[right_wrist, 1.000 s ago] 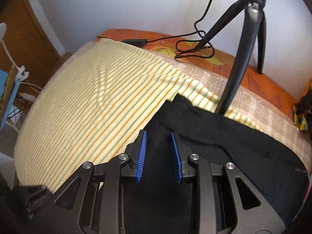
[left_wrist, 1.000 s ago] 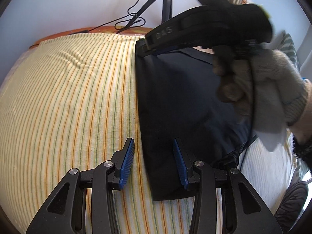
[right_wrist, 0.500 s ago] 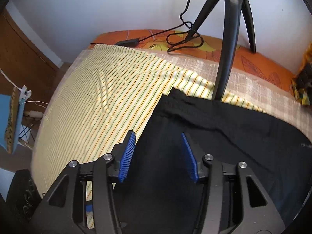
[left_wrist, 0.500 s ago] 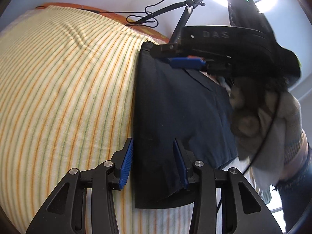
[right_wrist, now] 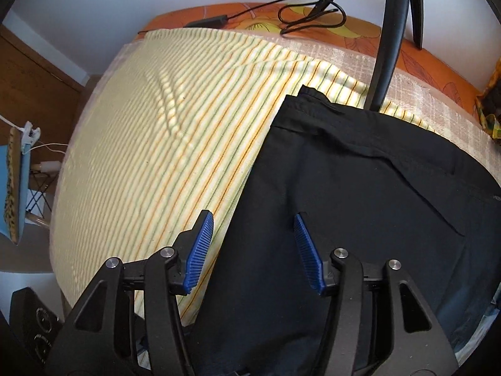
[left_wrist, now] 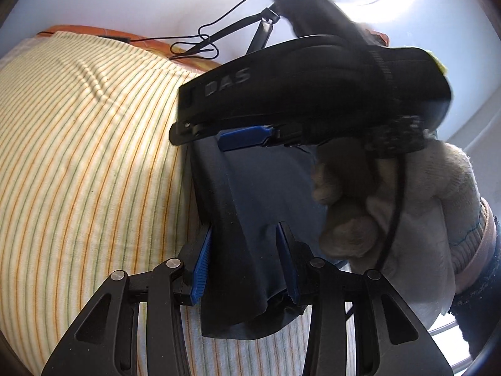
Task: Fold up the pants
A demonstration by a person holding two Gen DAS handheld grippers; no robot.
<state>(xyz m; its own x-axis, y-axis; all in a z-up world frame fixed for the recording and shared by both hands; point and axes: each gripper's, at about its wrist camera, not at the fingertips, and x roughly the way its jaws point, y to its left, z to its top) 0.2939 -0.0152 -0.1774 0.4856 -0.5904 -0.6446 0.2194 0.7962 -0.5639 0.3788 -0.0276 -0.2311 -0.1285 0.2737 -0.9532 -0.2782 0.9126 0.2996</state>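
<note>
The dark pants (right_wrist: 360,203) lie on a striped sheet (right_wrist: 175,144) of yellow, orange and green lines that covers the bed. The waistband end lies toward the far edge of the sheet, near the foot of a black tripod (right_wrist: 388,40).

Left gripper (left_wrist: 247,266): the blue-padded fingers stand apart, and a lifted fold of the pants (left_wrist: 250,219) passes between them. The fabric hangs over the lower edge of the gap. Whether the pads press the fabric cannot be determined from the left wrist view.

Right gripper (right_wrist: 253,250): the fingers are spread wide and hold nothing. The left pad is over the striped sheet, the right pad is over the pants, and the pants edge runs between them.

In the left wrist view, the body of the right gripper (left_wrist: 247,133) crosses the upper frame. Its black housing bears the raised lettering "DAS". One blue pad is visible beneath the housing, above the pants. A hand in a light knit glove (left_wrist: 391,206) grips the handle.

A black cable (right_wrist: 313,12) lies coiled on the orange patterned cover (right_wrist: 438,62) at the far edge of the bed.
</note>
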